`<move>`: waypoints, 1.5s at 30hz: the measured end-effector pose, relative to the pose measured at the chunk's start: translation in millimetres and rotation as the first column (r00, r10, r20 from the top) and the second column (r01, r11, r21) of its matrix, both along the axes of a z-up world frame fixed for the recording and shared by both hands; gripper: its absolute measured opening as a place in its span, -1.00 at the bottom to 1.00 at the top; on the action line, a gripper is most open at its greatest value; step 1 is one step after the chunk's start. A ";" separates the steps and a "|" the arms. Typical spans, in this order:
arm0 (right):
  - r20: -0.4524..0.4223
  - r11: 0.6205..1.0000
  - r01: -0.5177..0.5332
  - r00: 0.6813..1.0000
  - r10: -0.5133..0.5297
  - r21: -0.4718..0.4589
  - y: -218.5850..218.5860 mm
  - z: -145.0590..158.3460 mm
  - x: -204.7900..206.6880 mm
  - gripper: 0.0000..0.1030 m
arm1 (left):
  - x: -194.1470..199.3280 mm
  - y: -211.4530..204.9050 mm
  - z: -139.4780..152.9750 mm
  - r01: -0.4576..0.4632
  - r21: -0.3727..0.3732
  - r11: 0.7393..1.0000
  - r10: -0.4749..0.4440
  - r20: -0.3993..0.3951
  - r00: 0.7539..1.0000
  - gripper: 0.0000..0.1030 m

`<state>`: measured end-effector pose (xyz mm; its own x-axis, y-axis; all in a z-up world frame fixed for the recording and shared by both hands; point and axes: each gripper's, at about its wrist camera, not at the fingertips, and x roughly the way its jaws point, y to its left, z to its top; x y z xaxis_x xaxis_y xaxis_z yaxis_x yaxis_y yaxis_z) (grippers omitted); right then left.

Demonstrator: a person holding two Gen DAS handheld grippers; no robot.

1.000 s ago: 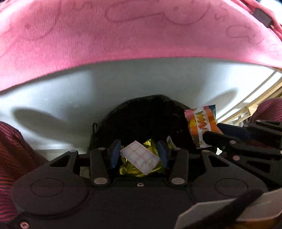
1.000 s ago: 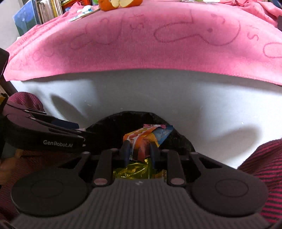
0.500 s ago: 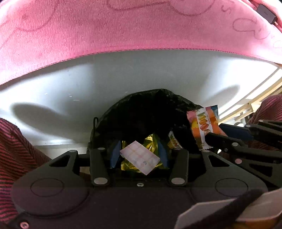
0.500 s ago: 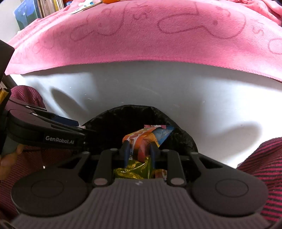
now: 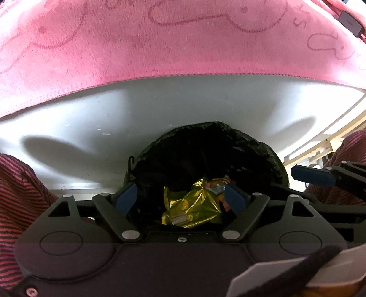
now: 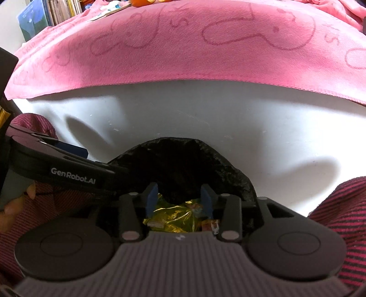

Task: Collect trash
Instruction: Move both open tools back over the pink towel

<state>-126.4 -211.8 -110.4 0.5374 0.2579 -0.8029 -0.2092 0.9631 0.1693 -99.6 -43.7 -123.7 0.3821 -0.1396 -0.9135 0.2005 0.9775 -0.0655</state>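
Left gripper [image 5: 180, 197] over bin [image 5: 270, 157], jaws opening, wide apart, nothing pinched between pads. Right gripper [image 6: 179, 201] likewise above same bin from the other side, jaws opening, pads clear of everything. Both angled steeply down into the mouth, presumably so released scraps fall inside rather than on the floor. Gold wrapper [image 5: 194, 210] lying in the bin below left pads, crumpled, loose; also seen under right pads [image 6: 173, 216]. Small orange scraps [image 6: 209, 225] beside it, details too small to read. Black liner [image 6: 183, 160] folded over rim, holding bag open. Bin parked against white table edge [image 5: 160, 109], probably for short carry from tabletop. Pink cloth [image 5: 183, 41] draped over table. More clutter far back on cloth [image 6: 107, 10], likely next trash. Striped sleeve [image 6: 338, 205] at frame side. Drop step looks done; next likely back to table.
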 end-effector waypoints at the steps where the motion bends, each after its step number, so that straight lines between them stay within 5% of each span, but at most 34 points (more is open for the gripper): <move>1: 0.001 1.000 0.002 1.000 -0.002 0.000 0.1 0.1 -0.8 0.27 | -0.5 0.4 1.5 -0.001 -0.001 1.000 0.001 0.003 1.000 0.67; 16: 0.020 1.000 0.017 1.000 -0.018 0.008 -4.3 9.2 -5.2 0.52 | -4.8 2.8 14.1 0.003 -0.019 1.000 -0.003 0.013 1.000 0.73; 28: 0.145 1.000 0.007 0.989 -0.007 -0.002 -17.9 50.6 -14.9 0.61 | -11.2 9.2 72.4 0.123 -0.124 0.985 -0.114 0.077 0.990 0.73; 36: 0.325 0.999 0.019 0.946 -0.009 -0.030 -36.8 97.0 -16.4 0.70 | -17.5 4.6 136.4 0.239 -0.103 0.966 -0.204 0.267 0.942 0.74; 45: 0.452 0.990 0.141 0.885 -0.113 -0.030 -63.6 127.0 23.7 0.71 | 18.6 33.1 179.5 0.043 -0.088 0.995 0.007 0.510 0.860 0.87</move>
